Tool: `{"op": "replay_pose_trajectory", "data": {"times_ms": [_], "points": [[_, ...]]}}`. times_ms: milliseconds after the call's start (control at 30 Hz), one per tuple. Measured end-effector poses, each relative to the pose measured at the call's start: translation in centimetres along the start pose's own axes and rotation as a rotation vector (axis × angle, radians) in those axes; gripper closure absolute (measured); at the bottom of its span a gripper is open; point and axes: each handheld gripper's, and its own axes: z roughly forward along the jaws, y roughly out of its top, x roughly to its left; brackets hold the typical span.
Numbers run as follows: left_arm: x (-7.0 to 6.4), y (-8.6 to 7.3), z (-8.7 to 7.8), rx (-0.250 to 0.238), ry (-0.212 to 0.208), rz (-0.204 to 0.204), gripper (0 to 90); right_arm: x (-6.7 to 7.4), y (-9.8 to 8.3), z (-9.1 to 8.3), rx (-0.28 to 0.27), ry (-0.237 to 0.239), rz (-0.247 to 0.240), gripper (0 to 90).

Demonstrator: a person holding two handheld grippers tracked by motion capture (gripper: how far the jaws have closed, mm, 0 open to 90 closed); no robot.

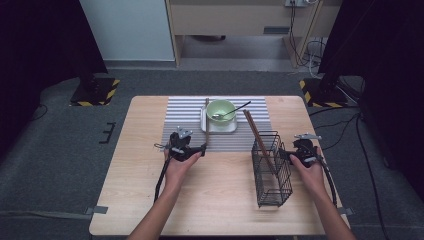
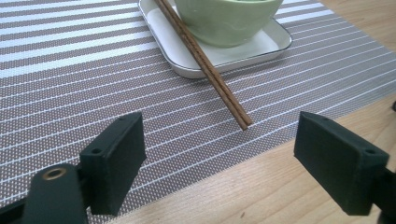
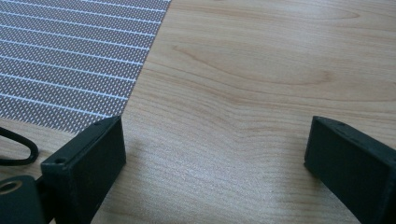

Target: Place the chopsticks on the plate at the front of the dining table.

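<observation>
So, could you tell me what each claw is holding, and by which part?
Nothing: the left claw stands open short of the chopsticks, and the right claw is open too.

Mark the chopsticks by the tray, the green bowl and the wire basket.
chopsticks point(image 2: 205, 67), left gripper view, mid-shaft of the pair.
green bowl point(image 1: 220, 108), high view, inner wall.
wire basket point(image 1: 272, 172), high view, side mesh.

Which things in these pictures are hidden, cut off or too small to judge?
- Bowl: the left gripper view's top edge cuts off its rim, so its inside is hidden there.
- Chopsticks on the tray: far ends cut by the same edge.
- Spoon in the bowl: too small in the high view to tell what it holds.
- Chopsticks in the basket: lower ends blurred behind the wire.
</observation>
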Motion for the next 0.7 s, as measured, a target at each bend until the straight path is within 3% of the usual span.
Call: {"op": "replay_pose_trajectory", "data": {"times_ms": [700], "points": [[0.5,0.1,-2.8,-0.004,-0.020,0.038,9.4,0.0,0.0,0.0,0.000,-0.002,0.001,5.4]]}}
